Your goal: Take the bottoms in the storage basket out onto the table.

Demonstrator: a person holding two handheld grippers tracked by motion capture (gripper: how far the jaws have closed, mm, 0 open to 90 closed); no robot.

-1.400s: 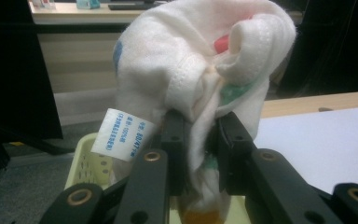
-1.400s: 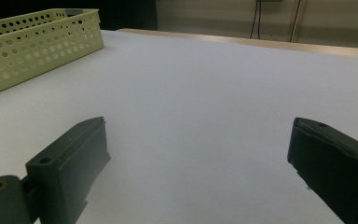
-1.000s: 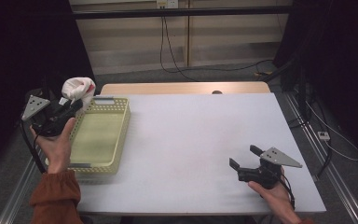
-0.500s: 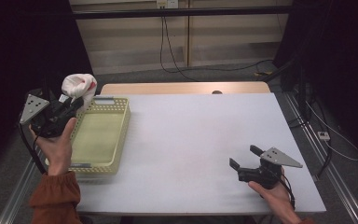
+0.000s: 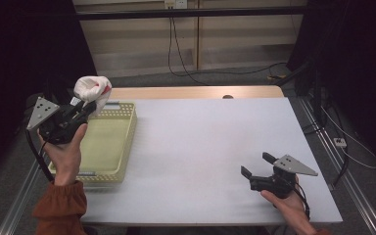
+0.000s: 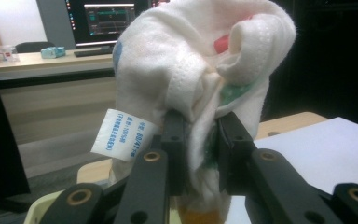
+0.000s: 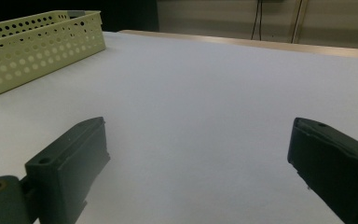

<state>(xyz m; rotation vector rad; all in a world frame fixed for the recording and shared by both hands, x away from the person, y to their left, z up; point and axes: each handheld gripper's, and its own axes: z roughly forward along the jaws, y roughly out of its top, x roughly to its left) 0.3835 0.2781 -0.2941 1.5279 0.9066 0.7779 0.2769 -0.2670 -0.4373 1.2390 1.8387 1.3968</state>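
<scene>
The left gripper (image 5: 85,108), jaws clamped on a white cloth (image 5: 92,88), has lifted higher above the basket (image 5: 108,147); cloth's lower end hidden. The right gripper (image 5: 255,165) rests unmoved, jaws apart.

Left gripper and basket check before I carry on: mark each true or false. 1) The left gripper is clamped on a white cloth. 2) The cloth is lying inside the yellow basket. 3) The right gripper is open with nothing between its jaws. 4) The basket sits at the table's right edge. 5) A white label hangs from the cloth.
1) True: the left gripper is shut on the white cloth.
2) False: the cloth is held up in the air above the far end of the yellow basket.
3) True: the right gripper stands open over the bare table.
4) False: the basket sits at the table's left edge.
5) True: the label hangs beside the jaws.
</scene>
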